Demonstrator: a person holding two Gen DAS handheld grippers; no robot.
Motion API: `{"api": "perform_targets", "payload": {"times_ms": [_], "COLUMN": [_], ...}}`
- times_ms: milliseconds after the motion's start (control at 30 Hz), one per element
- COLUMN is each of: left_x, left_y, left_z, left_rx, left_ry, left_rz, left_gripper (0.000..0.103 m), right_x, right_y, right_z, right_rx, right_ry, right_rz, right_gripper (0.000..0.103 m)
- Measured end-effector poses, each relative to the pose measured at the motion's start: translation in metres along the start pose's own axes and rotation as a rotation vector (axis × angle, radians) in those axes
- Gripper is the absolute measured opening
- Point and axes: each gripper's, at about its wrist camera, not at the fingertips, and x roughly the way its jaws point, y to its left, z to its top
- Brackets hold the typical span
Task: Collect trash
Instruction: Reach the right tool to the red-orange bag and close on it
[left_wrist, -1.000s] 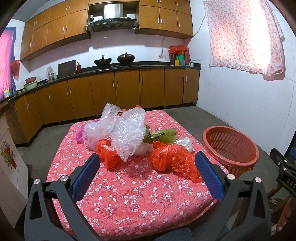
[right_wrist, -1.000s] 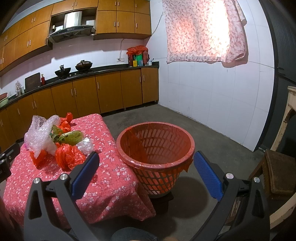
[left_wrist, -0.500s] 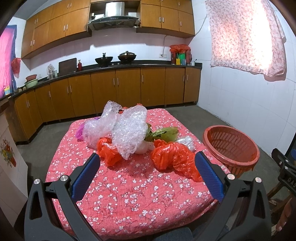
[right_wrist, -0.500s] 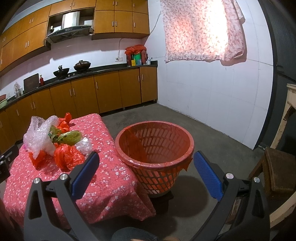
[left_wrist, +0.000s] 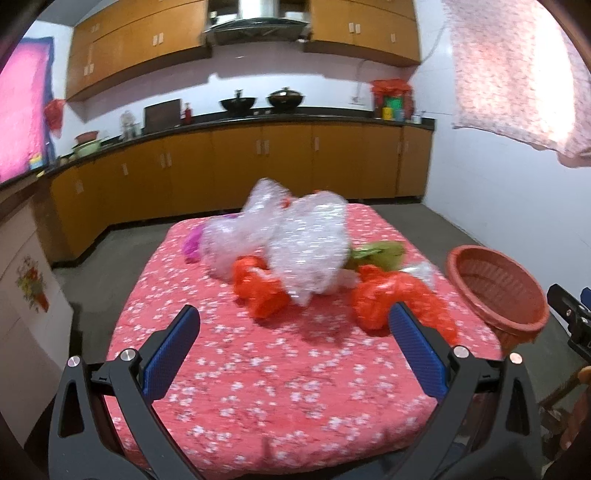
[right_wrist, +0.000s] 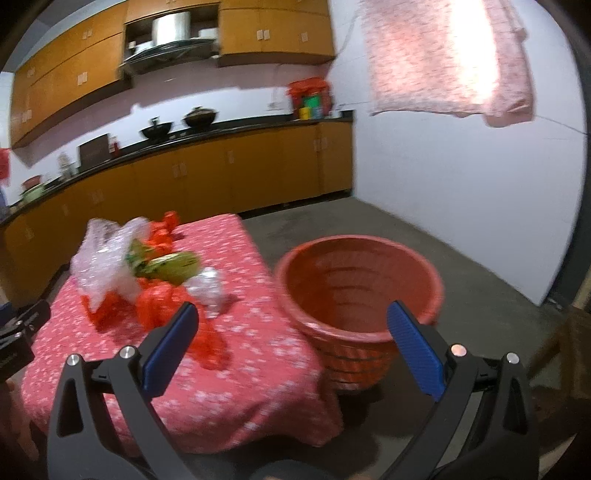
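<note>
The left gripper (left_wrist: 293, 334) hangs spread and empty above the near edge of the table (left_wrist: 258, 387), squared up to the trash heap: bubble wrap (left_wrist: 306, 243), red bags (left_wrist: 391, 299), what looks through the blur like green wrapping (left_wrist: 380, 253). To its right, the right gripper (right_wrist: 291, 332), also spread and empty, faces the basket (right_wrist: 369, 332) standing just beside the table's corner, probably placed there for short drops. Nothing blocks either path.

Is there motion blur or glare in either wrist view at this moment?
Left wrist view: the bubble wrap and red bags are smeared, while the left gripper stays crisp. Right wrist view: the basket rim and cabinets are smeared, and the backlit curtain blows out to white; the right gripper is sharp.
</note>
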Motion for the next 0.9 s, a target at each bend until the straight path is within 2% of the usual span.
{"api": "perform_targets", "payload": {"times_ms": [100,233,333,600,767,800,867,900], "left_x": [0.007,0.014,0.020,0.038,0.046,0.047,0.050,0.052], "left_y": [0.015,0.036,0.047,0.061,0.058,0.057,0.055,0.053], "left_z": [0.003,0.005,0.007,0.008,0.009,0.010,0.012,0.013], "left_rx": [-0.032,-0.071,-0.090,-0.098,-0.088,-0.084,-0.081,-0.082], "left_ry": [0.008,0.016,0.017,0.033,0.040,0.040,0.038,0.038], "left_rz": [0.032,0.079,0.093,0.118,0.109,0.107,0.100,0.095], "left_gripper": [0.101,0.101,0.101,0.101,0.101,0.101,0.101,0.101], "right_x": [0.022,0.054,0.077,0.128,0.143,0.144,0.148,0.149], "right_y": [0.023,0.054,0.072,0.100,0.107,0.108,0.108,0.108], "right_z": [0.003,0.003,0.001,-0.006,-0.013,-0.015,-0.018,-0.020], "right_rx": [-0.051,-0.132,-0.166,-0.240,-0.296,-0.303,-0.324,-0.327], "right_ry": [0.012,0.042,0.066,0.144,0.193,0.197,0.230,0.242], "right_rz": [0.067,0.130,0.167,0.219,0.231,0.233,0.246,0.250], "right_gripper": [0.099,0.089,0.087,0.087,0.087,0.085,0.067,0.051]}}
